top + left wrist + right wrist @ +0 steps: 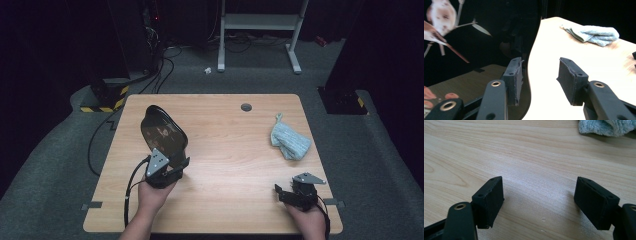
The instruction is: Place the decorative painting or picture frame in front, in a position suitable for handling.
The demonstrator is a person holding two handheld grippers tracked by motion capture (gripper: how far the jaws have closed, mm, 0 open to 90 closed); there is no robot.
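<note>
A glossy black oval plate [162, 131] with a pale flower pattern stands tilted at the left of the wooden table [225, 125]. Its near rim reaches my left gripper [180, 164]. In the left gripper view the plate [474, 50] is the dark surface on the left and its curved rim runs down between the jaws of the left gripper [541, 72]. One pad lies against the rim and the other stands clear of it over bare wood. My right gripper [280, 192] rests low at the table's front right; the right gripper [539, 192] is open over bare wood.
A crumpled light blue cloth [290, 140] lies at the right of the table, also seen as the cloth [594, 35] and the cloth [609, 126]. A small grey cable port [246, 107] sits near the far edge. Cables and a white frame stand on the floor beyond.
</note>
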